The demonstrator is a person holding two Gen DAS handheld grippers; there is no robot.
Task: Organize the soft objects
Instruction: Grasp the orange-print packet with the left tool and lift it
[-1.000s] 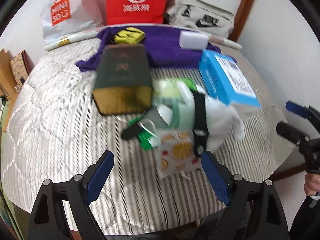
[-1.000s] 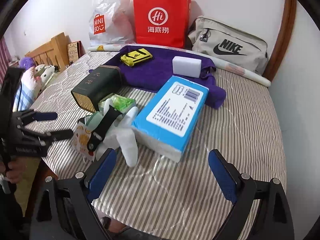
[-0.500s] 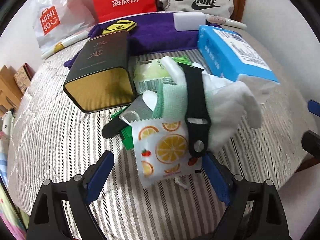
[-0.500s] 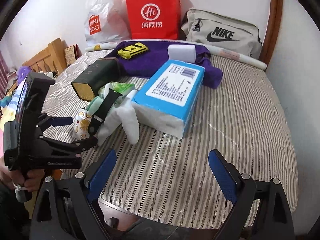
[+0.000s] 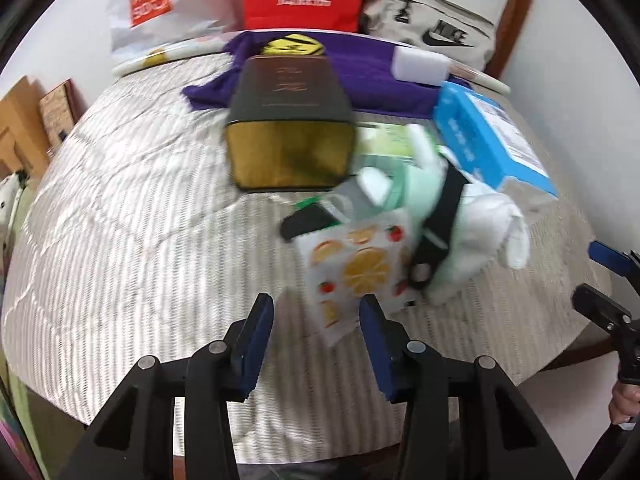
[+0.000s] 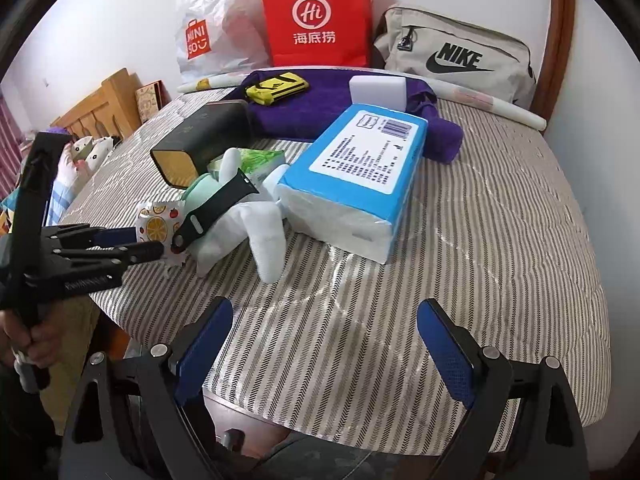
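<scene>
1. Left gripper (image 5: pixel 316 330) is sitting at the near-left edge of the striped round table (image 6: pixel 500 240), and its jaws have just been closing. The near corner of the fruit-print packet (image 5: pixel 356 268) is lying between the blue pads (image 5: pixel 260 332), with a gap on the left side. Blur is hiding whether the right pad is touching, so I cannot tell if it is clamped.
2. In the right wrist view the left gripper's (image 6: pixel 154 246) tips are reaching the packet's (image 6: pixel 158 226) near-left edge. Contact there is too small to judge.
3. The packet is lying in the pile near the table's left edge, its far side tucked against the mint cloth (image 5: pixel 420 196) and the black strap (image 5: pixel 438 224).
4. The packet's long axis is running near-to-far, slightly tilted, with one corner pointing toward the left gripper.
5. The black strap is draping over the white plush (image 6: pixel 260 224), running from far-right to near-left.
6. Right gripper (image 6: pixel 324 350) is hovering over bare striped cloth at the near edge, its jaws spread wide and empty.
7. The blue tissue pack (image 6: pixel 360 168) is lying just right of the plush, its long axis running near-to-far.
8. The dark tin (image 6: pixel 200 140) is lying on its side far-left of the pile, gold end facing near.
</scene>
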